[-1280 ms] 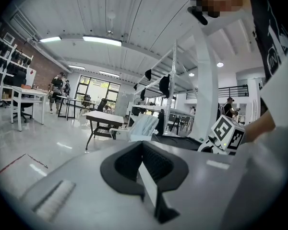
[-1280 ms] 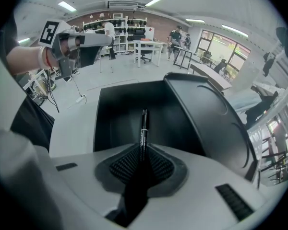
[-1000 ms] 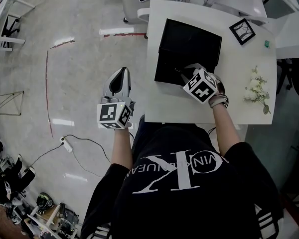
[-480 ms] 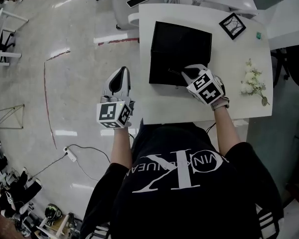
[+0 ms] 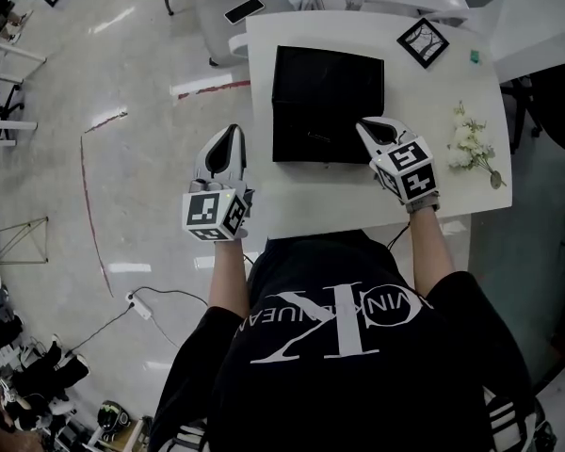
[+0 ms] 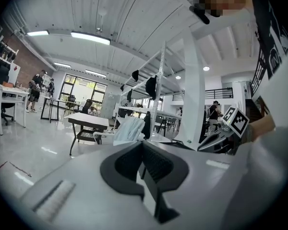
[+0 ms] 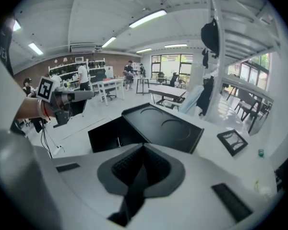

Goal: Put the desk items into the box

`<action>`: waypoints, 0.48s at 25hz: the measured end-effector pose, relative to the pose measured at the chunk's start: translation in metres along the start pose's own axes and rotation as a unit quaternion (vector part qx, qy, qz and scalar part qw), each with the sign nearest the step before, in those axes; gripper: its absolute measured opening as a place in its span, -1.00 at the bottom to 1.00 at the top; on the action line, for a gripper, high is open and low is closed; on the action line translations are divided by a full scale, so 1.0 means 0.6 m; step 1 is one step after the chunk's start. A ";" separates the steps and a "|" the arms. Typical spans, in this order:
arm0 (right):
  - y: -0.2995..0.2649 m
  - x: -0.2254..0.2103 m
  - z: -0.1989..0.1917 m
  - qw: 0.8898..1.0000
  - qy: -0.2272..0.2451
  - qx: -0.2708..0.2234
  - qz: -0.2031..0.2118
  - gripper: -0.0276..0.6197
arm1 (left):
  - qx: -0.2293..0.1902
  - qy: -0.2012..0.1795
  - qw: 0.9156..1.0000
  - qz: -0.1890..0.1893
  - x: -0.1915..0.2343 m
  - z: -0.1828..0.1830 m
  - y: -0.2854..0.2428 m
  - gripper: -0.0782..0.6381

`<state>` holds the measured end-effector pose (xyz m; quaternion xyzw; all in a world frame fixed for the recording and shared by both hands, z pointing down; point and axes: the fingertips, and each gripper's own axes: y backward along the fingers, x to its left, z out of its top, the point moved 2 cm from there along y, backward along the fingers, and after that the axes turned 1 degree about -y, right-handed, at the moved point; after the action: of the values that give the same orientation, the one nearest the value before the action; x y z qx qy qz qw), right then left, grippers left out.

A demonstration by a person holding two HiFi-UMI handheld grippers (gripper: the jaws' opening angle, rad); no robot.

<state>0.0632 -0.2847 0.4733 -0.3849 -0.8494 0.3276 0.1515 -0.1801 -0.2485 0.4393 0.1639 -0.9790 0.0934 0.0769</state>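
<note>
A black box point(image 5: 327, 102) stands on the white desk point(image 5: 301, 205); in the right gripper view its lid point(image 7: 165, 127) stands raised behind the dark opening point(image 7: 116, 134). A small black picture frame point(image 5: 422, 42) lies at the desk's far right, also in the right gripper view point(image 7: 233, 141). White flowers point(image 5: 471, 147) lie at the right edge, with a small green item point(image 5: 473, 56) beyond them. My right gripper point(image 5: 378, 129) is shut and empty at the box's near right corner. My left gripper point(image 5: 228, 139) is shut and empty over the floor, left of the desk.
A phone point(image 5: 243, 9) lies on a grey seat beyond the desk's far left corner. A cable and plug point(image 5: 137, 301) lie on the floor at the left. Other tables point(image 6: 89, 122) and people stand far off in the room.
My right gripper has slid right along the box's near edge, from the middle of it to the near right corner. The left gripper has stayed in place.
</note>
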 end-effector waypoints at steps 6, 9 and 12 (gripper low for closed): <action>0.034 -0.031 0.007 0.998 -0.032 -0.043 -0.040 -0.87 | -0.001 -0.004 1.000 -0.006 -0.005 0.010 -0.007 -0.75; 0.049 -0.044 0.010 0.995 -0.044 -0.063 -0.059 -0.87 | -0.004 -0.007 1.000 -0.008 -0.007 0.016 -0.010 -0.75; 0.066 -0.056 0.015 0.991 -0.058 -0.091 -0.073 -0.87 | -0.007 -0.010 1.000 -0.012 -0.012 0.020 -0.014 -0.75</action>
<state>0.1024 -0.2947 0.4399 -0.3144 -0.9090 0.2587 0.0895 -0.1721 -0.2566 0.4274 0.1755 -0.9785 0.0836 0.0695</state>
